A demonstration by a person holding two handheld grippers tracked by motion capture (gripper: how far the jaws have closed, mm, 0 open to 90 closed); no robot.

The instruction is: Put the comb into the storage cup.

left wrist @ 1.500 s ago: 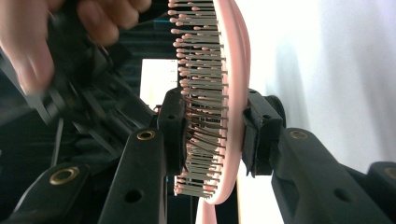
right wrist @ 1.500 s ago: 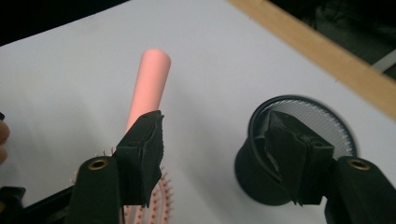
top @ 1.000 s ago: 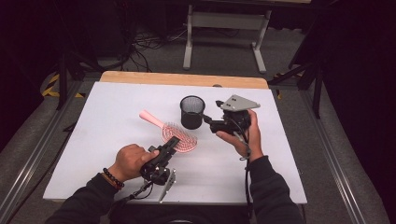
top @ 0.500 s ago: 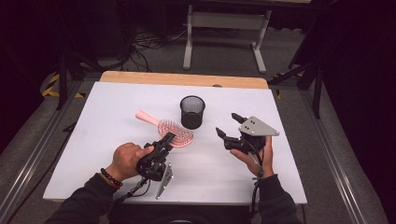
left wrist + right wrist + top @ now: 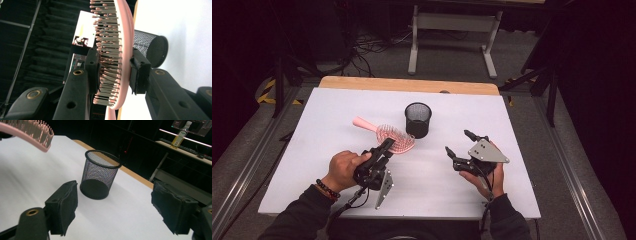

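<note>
A pink hairbrush point(image 5: 384, 132) lies left of a black mesh cup point(image 5: 418, 119) on the white table point(image 5: 312, 150). My left gripper point(image 5: 388, 145) is shut on the brush's head. In the left gripper view my left gripper point(image 5: 115, 72) has one pad on the bristles and the other on the pink back of the hairbrush point(image 5: 117, 37), with the cup point(image 5: 150, 47) behind. My right gripper point(image 5: 457, 141) stands open and holds nothing, to the right of the cup and nearer the person. In its own view my right gripper point(image 5: 113, 207) faces the cup point(image 5: 101, 173). The hairbrush's head point(image 5: 27, 132) hangs above the table at upper left.
The table's wooden far edge point(image 5: 412, 85) runs behind the cup. A metal stand point(image 5: 452, 35) and cables are on the floor beyond. A bottle point(image 5: 180, 133) stands on a shelf in the background of the right gripper view.
My right gripper has drawn back from beside the cup toward the person and lower, still open. My left gripper and the brush have shifted slightly left and away.
</note>
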